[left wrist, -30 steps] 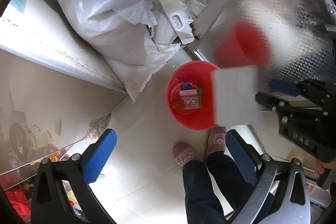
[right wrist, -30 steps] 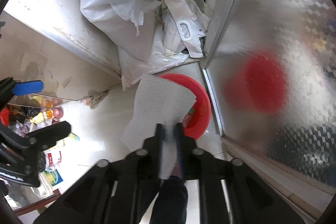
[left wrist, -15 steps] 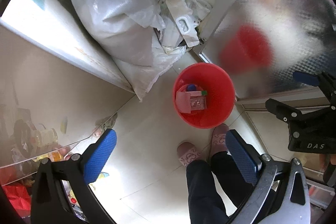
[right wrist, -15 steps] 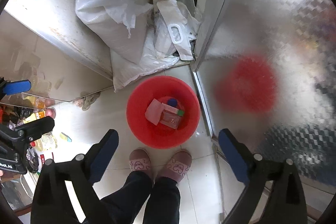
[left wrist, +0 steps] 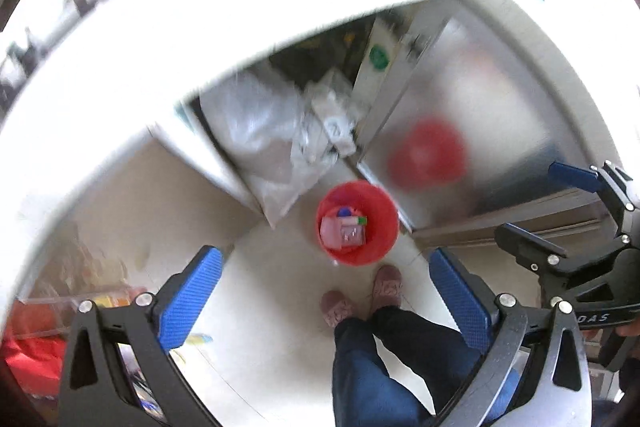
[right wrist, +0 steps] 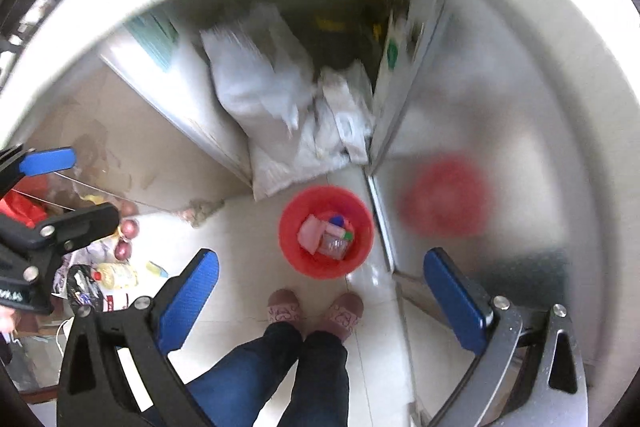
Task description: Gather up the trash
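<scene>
A red bin (left wrist: pixel 357 223) stands on the pale floor far below, holding a pale paper sheet (left wrist: pixel 330 231) and a clear bottle with a blue cap. It also shows in the right wrist view (right wrist: pixel 326 231). My left gripper (left wrist: pixel 326 291) is open and empty, high above the bin. My right gripper (right wrist: pixel 321 291) is open and empty too, and shows at the right edge of the left wrist view (left wrist: pixel 560 211). The left gripper shows at the left edge of the right wrist view (right wrist: pixel 56 187).
White sacks (right wrist: pixel 264 95) lie behind the bin between a white counter (left wrist: pixel 200 7) and a patterned metal door (right wrist: pixel 500 115). The person's slippered feet (right wrist: pixel 316 309) stand in front of the bin. Bottles and packets (right wrist: pixel 104 275) lie on the floor at the left.
My right gripper opened and let the paper sheet drop into the red bin. Both grippers then rose well above it, so the bin looks smaller and the counter edge has come into view.
</scene>
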`<state>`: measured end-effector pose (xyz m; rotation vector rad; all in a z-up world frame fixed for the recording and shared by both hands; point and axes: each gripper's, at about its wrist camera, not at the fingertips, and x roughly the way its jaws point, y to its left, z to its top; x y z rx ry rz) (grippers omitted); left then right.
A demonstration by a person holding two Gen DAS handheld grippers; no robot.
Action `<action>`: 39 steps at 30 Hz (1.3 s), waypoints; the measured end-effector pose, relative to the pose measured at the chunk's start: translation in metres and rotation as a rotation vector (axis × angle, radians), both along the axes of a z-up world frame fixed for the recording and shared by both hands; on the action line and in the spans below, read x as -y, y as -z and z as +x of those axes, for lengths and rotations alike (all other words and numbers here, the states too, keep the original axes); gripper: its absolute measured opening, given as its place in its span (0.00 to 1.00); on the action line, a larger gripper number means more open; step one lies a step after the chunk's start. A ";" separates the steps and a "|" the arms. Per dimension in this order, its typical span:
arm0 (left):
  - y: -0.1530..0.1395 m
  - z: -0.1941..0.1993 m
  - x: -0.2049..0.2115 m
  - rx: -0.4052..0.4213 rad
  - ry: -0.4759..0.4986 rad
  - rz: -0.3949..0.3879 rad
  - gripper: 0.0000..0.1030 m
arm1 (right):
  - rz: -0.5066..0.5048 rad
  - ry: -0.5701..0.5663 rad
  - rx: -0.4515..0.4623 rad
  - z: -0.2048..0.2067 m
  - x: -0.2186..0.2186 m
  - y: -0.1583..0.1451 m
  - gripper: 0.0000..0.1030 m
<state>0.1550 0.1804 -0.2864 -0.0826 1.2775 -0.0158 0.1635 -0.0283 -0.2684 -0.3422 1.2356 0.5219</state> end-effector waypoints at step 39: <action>-0.198 0.185 0.099 0.273 0.218 -0.014 1.00 | 0.145 0.190 0.207 0.151 0.086 -0.202 0.99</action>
